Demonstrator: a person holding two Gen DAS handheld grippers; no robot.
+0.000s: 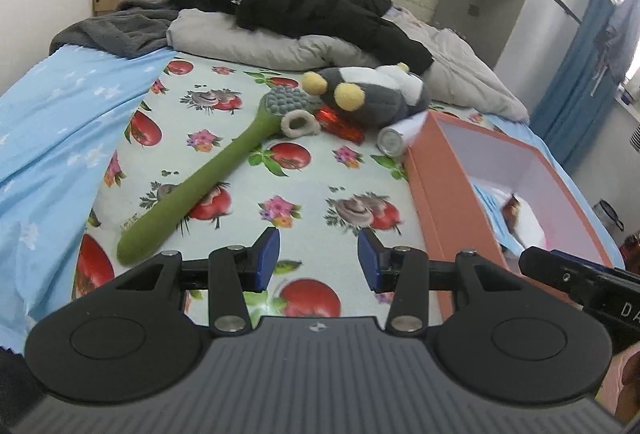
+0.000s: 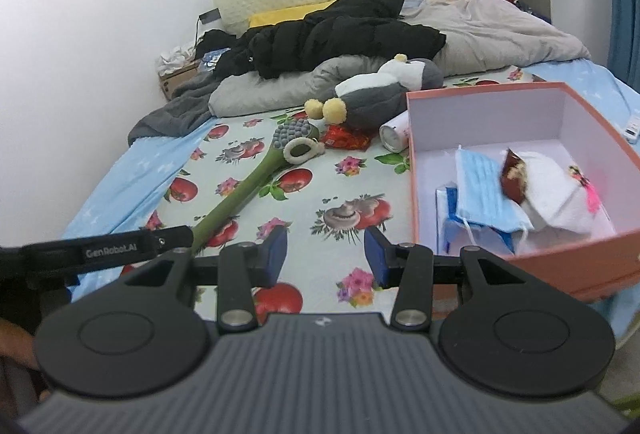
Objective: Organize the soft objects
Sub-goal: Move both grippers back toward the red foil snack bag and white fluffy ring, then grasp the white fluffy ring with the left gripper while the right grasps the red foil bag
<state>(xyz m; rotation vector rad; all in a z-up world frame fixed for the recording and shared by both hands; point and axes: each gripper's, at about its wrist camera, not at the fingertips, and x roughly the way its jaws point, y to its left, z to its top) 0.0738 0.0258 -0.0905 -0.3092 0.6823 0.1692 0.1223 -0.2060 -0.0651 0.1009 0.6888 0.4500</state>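
I see bare sheet (image 1: 312, 193) ahead of both half-parted, empty claws, left gripper (image 1: 318, 261) and right gripper (image 2: 326, 253); orange box (image 2: 520, 266) walls my two o'clock; green massager (image 1: 192, 189) at eleven.

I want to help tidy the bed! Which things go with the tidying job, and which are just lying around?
For the job: plush penguin, fuzzy ring, green massage stick, pink box, blue mask already inside.

Just lying about: black jacket, grey blanket, cardboard box, white roll.
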